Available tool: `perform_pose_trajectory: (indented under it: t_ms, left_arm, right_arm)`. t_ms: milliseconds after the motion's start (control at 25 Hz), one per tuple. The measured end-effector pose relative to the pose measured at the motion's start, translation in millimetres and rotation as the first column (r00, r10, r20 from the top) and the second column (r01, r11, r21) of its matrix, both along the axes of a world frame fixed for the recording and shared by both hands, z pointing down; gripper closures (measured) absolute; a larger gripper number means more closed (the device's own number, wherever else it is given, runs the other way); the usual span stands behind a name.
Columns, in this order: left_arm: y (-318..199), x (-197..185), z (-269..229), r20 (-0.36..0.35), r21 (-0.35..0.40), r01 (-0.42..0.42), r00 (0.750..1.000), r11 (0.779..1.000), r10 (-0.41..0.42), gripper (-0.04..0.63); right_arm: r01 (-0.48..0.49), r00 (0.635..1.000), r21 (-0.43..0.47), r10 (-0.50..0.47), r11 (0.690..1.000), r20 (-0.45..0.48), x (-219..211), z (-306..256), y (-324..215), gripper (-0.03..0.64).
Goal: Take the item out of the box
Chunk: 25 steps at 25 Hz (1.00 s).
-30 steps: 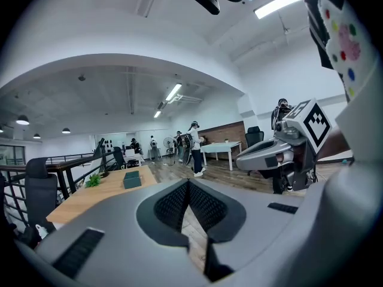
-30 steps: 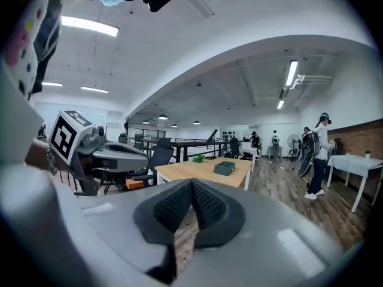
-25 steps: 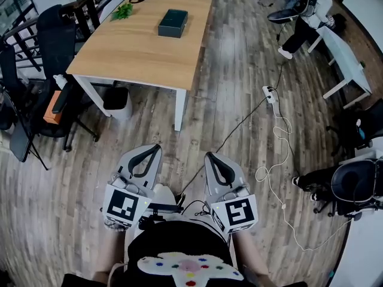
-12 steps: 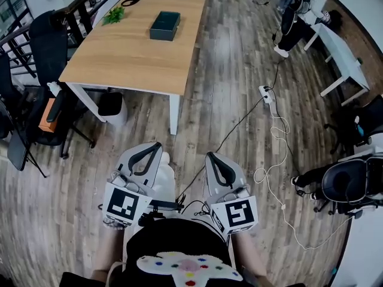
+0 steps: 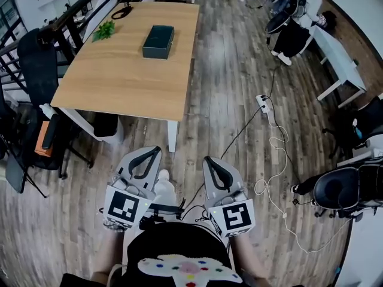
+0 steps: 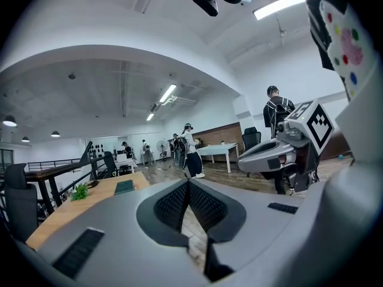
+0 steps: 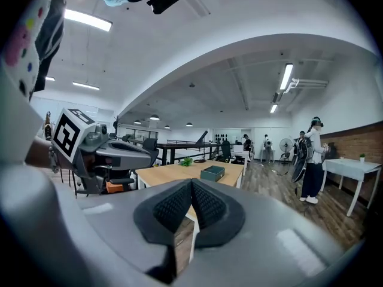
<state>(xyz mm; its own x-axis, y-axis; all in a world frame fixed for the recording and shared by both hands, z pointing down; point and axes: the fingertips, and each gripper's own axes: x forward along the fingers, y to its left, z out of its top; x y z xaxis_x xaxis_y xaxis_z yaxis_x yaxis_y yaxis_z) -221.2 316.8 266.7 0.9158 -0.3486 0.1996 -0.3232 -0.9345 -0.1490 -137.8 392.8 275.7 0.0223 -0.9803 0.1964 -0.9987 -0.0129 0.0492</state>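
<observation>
A dark green box (image 5: 158,42) lies closed on the far part of a wooden table (image 5: 125,76), well ahead of both grippers. The same box shows small in the left gripper view (image 6: 125,186) and in the right gripper view (image 7: 212,172). My left gripper (image 5: 154,149) and right gripper (image 5: 207,158) are held side by side close to my body, over the wooden floor short of the table. Each points roughly level toward the table. In the gripper views the left gripper (image 6: 189,181) and the right gripper (image 7: 191,181) have their pads meeting, with nothing between them.
A small green plant (image 5: 105,30) and a black corded item (image 5: 122,9) lie at the table's far end. Black chairs (image 5: 36,64) stand left of it, a bin (image 5: 106,124) beneath it. A power strip with white cable (image 5: 263,103) crosses the floor; people (image 5: 293,28) stand by a white table (image 5: 338,52).
The table and the box have come closer and slid down and to the left in the head view. Both grippers keep their place before my body, still shut.
</observation>
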Motion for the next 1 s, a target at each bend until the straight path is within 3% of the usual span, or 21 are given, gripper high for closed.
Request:
perform_pose_trajectory:
  t_ms: [200, 480, 1000]
  left_arm:
    - [-57.1, 24.7, -11.9, -0.019, 0.007, -0.009, 1.0, 1.0, 0.009, 0.589]
    - [-143.6, 40.8, -17.7, -0.022, 0.0, -0.002, 1.0, 1.0, 0.002, 0.589]
    - [-251.9, 64.7, -18.0, -0.03, 0.001, -0.025, 0.999, 1.0, 0.025, 0.589]
  right_arm:
    - [-0.012, 1.0, 0.037, 0.011, 0.999, 0.008, 21.7, -10.2, -56.4, 0.609]
    - [-0.025, 1.0, -0.047, 0.024, 0.999, -0.007, 41.1, -12.6, -135.6, 0.609]
    - [-0.059, 0.998, -0.044, 0.058, 0.997, -0.012, 72.4, -12.3, -248.3, 0.609]
